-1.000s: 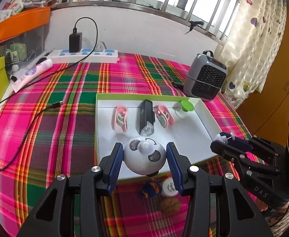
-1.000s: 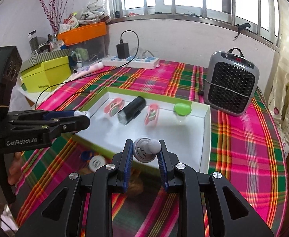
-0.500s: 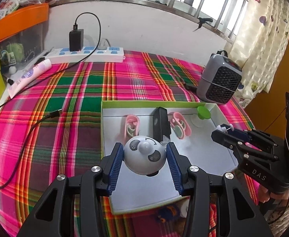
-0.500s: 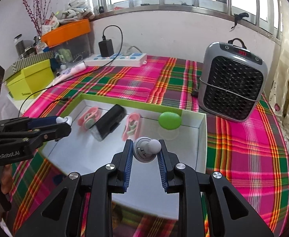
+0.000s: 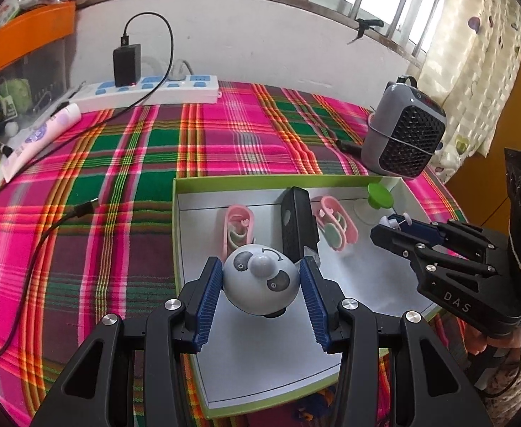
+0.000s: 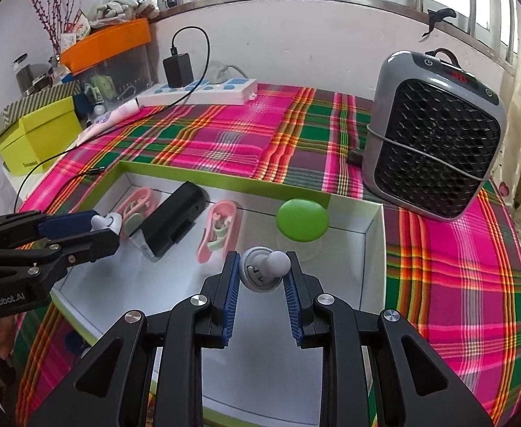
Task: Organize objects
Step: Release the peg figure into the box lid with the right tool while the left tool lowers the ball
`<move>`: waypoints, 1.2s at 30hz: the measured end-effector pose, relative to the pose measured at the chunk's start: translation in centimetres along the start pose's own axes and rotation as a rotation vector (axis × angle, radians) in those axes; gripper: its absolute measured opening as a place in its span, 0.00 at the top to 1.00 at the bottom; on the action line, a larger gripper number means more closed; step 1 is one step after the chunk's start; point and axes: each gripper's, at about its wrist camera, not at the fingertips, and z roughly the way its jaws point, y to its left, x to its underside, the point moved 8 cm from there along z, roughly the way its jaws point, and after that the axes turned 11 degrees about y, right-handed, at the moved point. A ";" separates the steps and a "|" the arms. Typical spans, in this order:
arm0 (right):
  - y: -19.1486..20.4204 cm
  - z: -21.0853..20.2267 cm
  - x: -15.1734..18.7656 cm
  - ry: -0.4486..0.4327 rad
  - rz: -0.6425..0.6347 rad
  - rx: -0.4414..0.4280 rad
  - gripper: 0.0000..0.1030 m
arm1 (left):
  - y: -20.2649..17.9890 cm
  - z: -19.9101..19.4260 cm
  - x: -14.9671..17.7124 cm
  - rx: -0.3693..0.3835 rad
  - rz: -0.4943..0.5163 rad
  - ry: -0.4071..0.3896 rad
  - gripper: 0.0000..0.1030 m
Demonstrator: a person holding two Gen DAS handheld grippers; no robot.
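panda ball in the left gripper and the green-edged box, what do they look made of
Panda ball: probably hard plastic with a smooth satin finish, since it shows soft highlights and printed black patches and does not dent between the left gripper pads. Box: looks like cardboard, matte white inside with green outer faces; its walls are thin, straight and folded at the corners.

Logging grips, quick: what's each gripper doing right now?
Left gripper: shut on the panda toy.
Right gripper: shut on the small grey knob.
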 end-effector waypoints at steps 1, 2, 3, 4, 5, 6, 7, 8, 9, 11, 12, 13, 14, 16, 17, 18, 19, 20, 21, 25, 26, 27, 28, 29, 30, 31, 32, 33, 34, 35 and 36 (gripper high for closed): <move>0.0 0.0 0.0 0.000 0.000 0.003 0.75 | 0.0 0.0 0.0 -0.004 0.003 0.001 0.58; 0.0 0.0 0.0 -0.001 0.000 0.006 0.75 | 0.0 0.0 0.0 -0.009 0.006 0.000 0.58; 0.0 0.1 0.0 -0.001 -0.002 0.009 0.75 | 0.0 0.0 0.0 -0.015 0.010 -0.001 0.58; 0.0 0.1 0.0 0.000 -0.005 0.016 0.75 | -0.1 0.0 0.1 -0.025 0.017 -0.002 0.58; 0.0 0.2 0.0 -0.001 -0.007 0.025 0.75 | -0.1 0.1 0.1 -0.034 0.024 -0.004 0.58; 0.0 0.2 0.0 0.000 -0.011 0.032 0.75 | -0.2 0.1 0.1 -0.043 0.030 -0.004 0.58; 0.1 0.3 0.0 0.000 -0.013 0.035 0.75 | -0.2 0.2 0.1 -0.050 0.034 -0.004 0.58; 0.1 0.3 0.0 -0.001 -0.013 0.035 0.75 | -0.3 0.2 0.1 -0.061 0.041 -0.004 0.58; 0.1 0.4 0.0 -0.001 -0.014 0.036 0.75 | -0.3 0.3 0.1 -0.070 0.048 -0.005 0.58; 0.1 0.6 0.0 0.000 -0.017 0.048 0.75 | -0.4 0.3 0.1 -0.088 0.059 -0.007 0.58; 0.0 0.7 0.0 0.000 -0.020 0.054 0.75 | -0.5 0.4 0.1 -0.100 0.067 -0.008 0.58; 0.0 0.7 0.0 0.001 -0.022 0.056 0.75 | -0.5 0.5 0.2 -0.116 0.077 -0.008 0.58; 0.0 0.8 0.0 0.001 -0.022 0.057 0.75 | -0.6 0.5 0.2 -0.132 0.088 -0.011 0.58; 0.1 1.0 0.0 0.002 -0.029 0.065 0.75 | -0.7 0.7 0.2 -0.154 0.104 -0.011 0.58; 0.1 1.1 0.1 0.005 -0.034 0.072 0.75 | -0.7 0.7 0.2 -0.165 0.112 -0.011 0.58; 0.1 1.1 0.1 0.006 -0.039 0.079 0.75 | -0.8 0.7 0.3 -0.178 0.121 -0.013 0.58; 0.1 1.2 0.1 0.006 -0.042 0.082 0.75 | -0.8 0.7 0.3 -0.188 0.129 -0.015 0.58; 0.2 1.3 0.2 0.009 -0.042 0.080 0.75 | -0.9 0.8 0.4 -0.197 0.136 -0.012 0.58; 0.2 1.3 0.2 0.012 -0.043 0.079 0.75 | -0.9 0.9 0.4 -0.203 0.139 -0.012 0.59; 0.1 1.5 0.2 0.016 -0.043 0.080 0.75 | -0.8 0.9 0.3 -0.203 0.137 -0.013 0.59; 0.1 1.5 0.1 0.016 -0.042 0.080 0.75 | -0.8 0.9 0.3 -0.204 0.137 -0.013 0.59; 0.0 1.5 0.2 0.017 -0.041 0.079 0.75 | -0.8 0.9 0.3 -0.204 0.138 -0.013 0.59; 0.0 1.5 0.1 0.018 -0.040 0.079 0.75 | -0.8 0.9 0.3 -0.204 0.137 -0.013 0.59; 0.1 1.5 0.1 0.018 -0.041 0.081 0.75 | -0.8 0.9 0.3 -0.203 0.136 -0.014 0.59; 0.1 1.6 0.1 0.018 -0.042 0.082 0.75 | -0.8 0.8 0.3 -0.203 0.136 -0.014 0.59; 0.1 1.6 0.1 0.020 -0.042 0.084 0.75 | -0.9 0.9 0.4 -0.203 0.137 -0.013 0.59; 0.1 1.6 0.2 0.020 -0.042 0.086 0.75 | -0.8 0.9 0.4 -0.202 0.136 -0.014 0.59; 0.1 1.6 0.2 0.022 -0.043 0.086 0.75 | -0.9 0.9 0.4 -0.203 0.137 -0.013 0.59; 0.1 1.6 0.2 0.023 -0.045 0.087 0.75 | -0.8 0.9 0.4 -0.203 0.137 -0.013 0.59; 0.1 1.6 0.1 0.023 -0.045 0.087 0.75 | -0.9 0.9 0.4 -0.203 0.137 -0.013 0.59; 0.1 1.6 0.1 0.024 -0.044 0.087 0.75 | -0.8 0.9 0.4 -0.203 0.137 -0.013 0.59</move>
